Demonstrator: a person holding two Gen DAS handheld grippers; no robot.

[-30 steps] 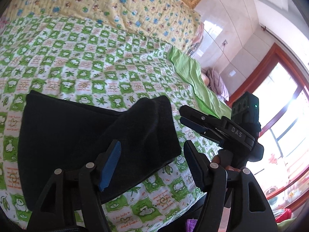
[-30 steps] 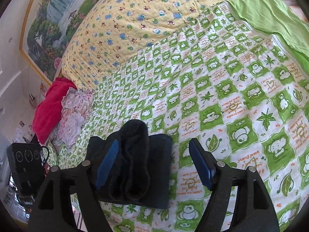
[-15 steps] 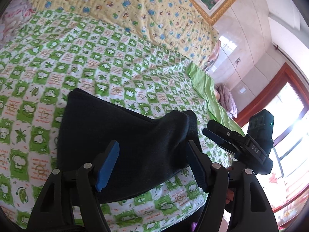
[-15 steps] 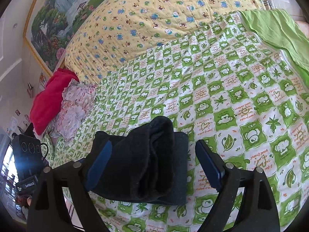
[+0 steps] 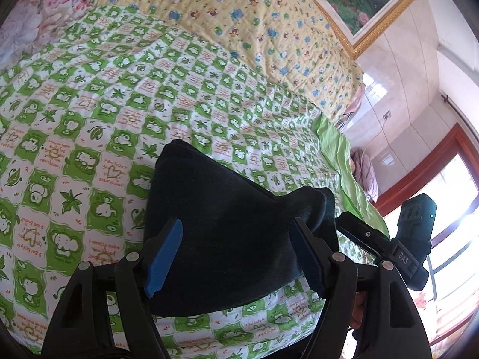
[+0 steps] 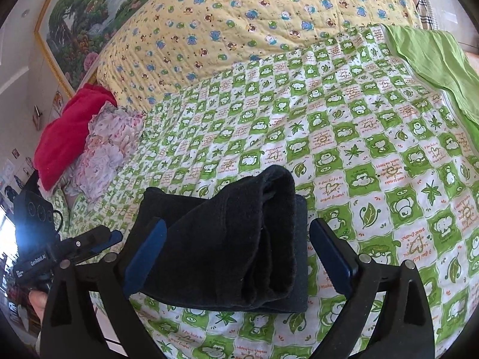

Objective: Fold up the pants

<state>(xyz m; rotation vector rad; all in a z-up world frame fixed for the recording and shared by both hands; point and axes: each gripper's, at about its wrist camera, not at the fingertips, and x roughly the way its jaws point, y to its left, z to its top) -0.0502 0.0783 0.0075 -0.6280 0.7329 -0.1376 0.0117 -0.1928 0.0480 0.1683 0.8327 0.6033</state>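
Note:
The dark pants (image 5: 230,233) lie folded into a thick bundle on the green-and-white checked bedspread (image 5: 89,137). In the right wrist view the pants (image 6: 233,248) show a rolled top layer humped over a flat lower layer. My left gripper (image 5: 236,257) hovers over the bundle with its blue pads apart, jaws opening, gripping nothing. My right gripper (image 6: 239,257) also straddles the bundle from above, jaws opening wide, pads clear of the cloth. Each gripper shows in the other's view: the right one (image 5: 386,251) at the right, the left one (image 6: 74,248) at the left.
A yellow patterned quilt (image 6: 239,24) covers the bed's far side. A red cloth (image 6: 69,131) and a pink floral bundle (image 6: 104,152) lie at the left. A green sheet (image 6: 434,59) hangs over the right edge. A framed painting (image 5: 368,3) and a window (image 5: 449,209) line the walls.
Both grippers have drawn back from the bundle and their jaws have spread wider. The left view has swung so the pants sit more to the centre and the bedspread's left side shows.

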